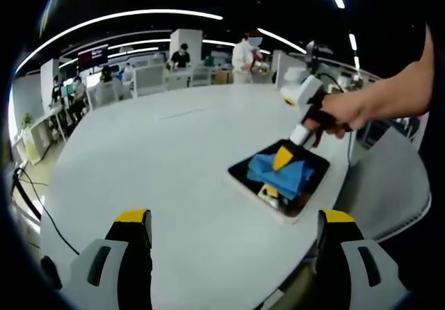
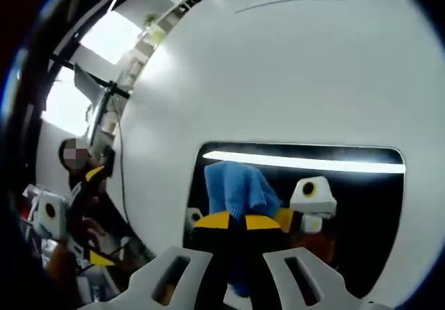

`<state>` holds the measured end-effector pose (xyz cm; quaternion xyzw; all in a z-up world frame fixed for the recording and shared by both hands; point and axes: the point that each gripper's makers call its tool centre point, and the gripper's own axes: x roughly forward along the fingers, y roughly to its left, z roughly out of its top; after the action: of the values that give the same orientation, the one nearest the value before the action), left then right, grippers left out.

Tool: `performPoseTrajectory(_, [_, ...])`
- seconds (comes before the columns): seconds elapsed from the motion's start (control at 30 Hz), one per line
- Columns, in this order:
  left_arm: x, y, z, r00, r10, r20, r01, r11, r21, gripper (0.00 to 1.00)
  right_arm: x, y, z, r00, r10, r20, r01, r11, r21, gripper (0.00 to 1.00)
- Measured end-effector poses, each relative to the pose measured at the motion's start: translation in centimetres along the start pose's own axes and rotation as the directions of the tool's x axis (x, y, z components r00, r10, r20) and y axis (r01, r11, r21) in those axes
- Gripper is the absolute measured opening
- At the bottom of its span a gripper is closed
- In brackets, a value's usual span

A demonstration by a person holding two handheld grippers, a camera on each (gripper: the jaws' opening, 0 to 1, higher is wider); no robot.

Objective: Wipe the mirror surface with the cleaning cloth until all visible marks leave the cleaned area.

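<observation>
A dark rectangular mirror with a white frame lies flat on the white table near its right edge. On it rests a blue cleaning cloth. My right gripper, held by a hand, presses down on the cloth with its yellow-tipped jaws closed on it. In the right gripper view the cloth bunches between the yellow tips of my right gripper, over the mirror, which reflects a ceiling light strip. My left gripper hovers open above the table's near part, well short of the mirror, with nothing between its jaws.
Desks, chairs and several people stand in the office beyond the table's far edge. A black cable hangs off the table's left side. A person stands at the left of the right gripper view.
</observation>
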<state>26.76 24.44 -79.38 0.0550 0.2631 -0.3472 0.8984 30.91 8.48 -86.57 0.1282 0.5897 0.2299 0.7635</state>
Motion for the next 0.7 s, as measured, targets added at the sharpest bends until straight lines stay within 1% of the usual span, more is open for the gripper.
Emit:
performPoseTrajectory(0.47, [0.0,-0.3,0.1,1.000,-0.009,0.001,0.009,1.000,0.010,0.99,-0.4,0.4,-2.0,1.000,0.017,-0.006,-0.017,1.000,-0.002,0.00])
performPoseTrajectory(0.7, [0.1,-0.7,0.0,1.000,-0.014,-0.001,0.014,1.000,0.013,0.99,-0.5,0.8,-3.3,0.999,0.028,-0.023,-0.029,1.000,-0.012,0.00])
